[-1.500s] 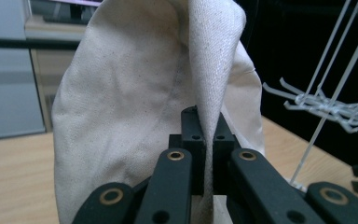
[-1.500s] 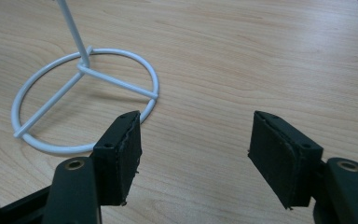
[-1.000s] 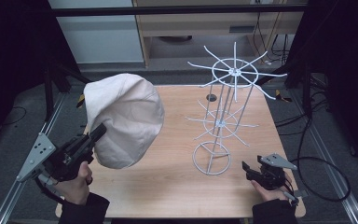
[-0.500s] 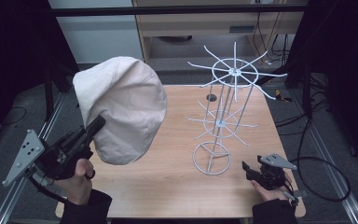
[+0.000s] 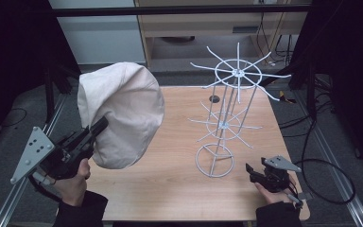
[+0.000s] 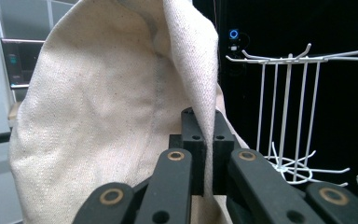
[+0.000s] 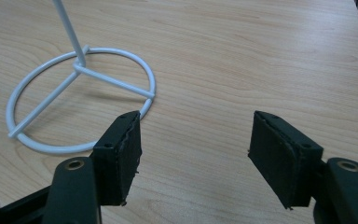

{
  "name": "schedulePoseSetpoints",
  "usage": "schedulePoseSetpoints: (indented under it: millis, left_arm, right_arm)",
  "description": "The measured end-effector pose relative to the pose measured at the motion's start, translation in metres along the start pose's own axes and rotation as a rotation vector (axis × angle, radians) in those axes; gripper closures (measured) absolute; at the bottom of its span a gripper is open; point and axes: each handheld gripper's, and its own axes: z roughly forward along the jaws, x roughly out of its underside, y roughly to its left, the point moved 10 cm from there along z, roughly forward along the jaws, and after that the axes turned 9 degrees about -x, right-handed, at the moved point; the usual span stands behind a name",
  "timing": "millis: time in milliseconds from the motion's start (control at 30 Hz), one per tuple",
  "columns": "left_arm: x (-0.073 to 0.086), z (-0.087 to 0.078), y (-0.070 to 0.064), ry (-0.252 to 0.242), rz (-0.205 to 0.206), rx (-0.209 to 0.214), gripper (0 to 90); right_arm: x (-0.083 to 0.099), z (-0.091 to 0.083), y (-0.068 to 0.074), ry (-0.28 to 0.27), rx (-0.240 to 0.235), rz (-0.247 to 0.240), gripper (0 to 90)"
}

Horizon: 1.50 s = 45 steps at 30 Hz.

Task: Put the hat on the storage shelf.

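A cream cloth hat (image 5: 123,113) hangs in the air over the left side of the wooden table (image 5: 170,194). My left gripper (image 5: 101,125) is shut on the hat's edge from below left. In the left gripper view the fabric (image 6: 98,116) is pinched between the black jaws of the gripper (image 6: 207,128) and drapes upward. A white wire hook stand (image 5: 231,94) rises on the table's right half, with a ring base (image 5: 214,160). My right gripper (image 5: 253,171) rests low at the front right, open and holding nothing, just right of the ring base (image 7: 74,84).
The stand (image 6: 286,93) has two tiers of radiating hooks, all bare. A small dark hole (image 5: 214,99) marks the tabletop behind the stand. Metal rails (image 5: 333,161) and cables run along both table sides, with a cabinet at the back.
My left gripper has tilted its jaws upward and carried the hat slightly higher and nearer the camera. The right gripper has stayed still.
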Motion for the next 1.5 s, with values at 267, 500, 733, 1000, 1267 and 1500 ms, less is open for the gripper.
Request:
schedulePoseSetpoints:
  millis: [267,500,733,1000,1267,1500]
  left_arm:
    - [-0.018,-0.005,-0.015,-0.055,0.026,0.050,88.9]
    - [-0.040,-0.009,-0.030,-0.118,-0.019,0.129,88.9]
    - [-0.058,-0.011,-0.045,-0.162,-0.017,0.180,88.9]
    - [-0.079,-0.010,-0.065,-0.201,-0.008,0.230,88.9]
    - [-0.084,0.006,-0.086,-0.196,-0.025,0.280,88.9]
    - [-0.074,0.027,-0.096,-0.155,-0.055,0.311,88.8]
  right_arm:
    - [0.000,0.000,0.000,-0.001,0.002,-0.002,34.3]
    - [0.000,0.000,-0.001,0.000,0.003,-0.001,34.3]
    - [0.000,-0.001,0.000,-0.002,0.000,0.009,34.3]
    - [0.000,0.000,0.000,0.000,0.000,0.009,34.3]
    - [0.000,0.000,0.000,0.001,-0.002,0.008,34.3]
    - [0.000,0.000,0.000,0.000,-0.004,0.008,34.4]
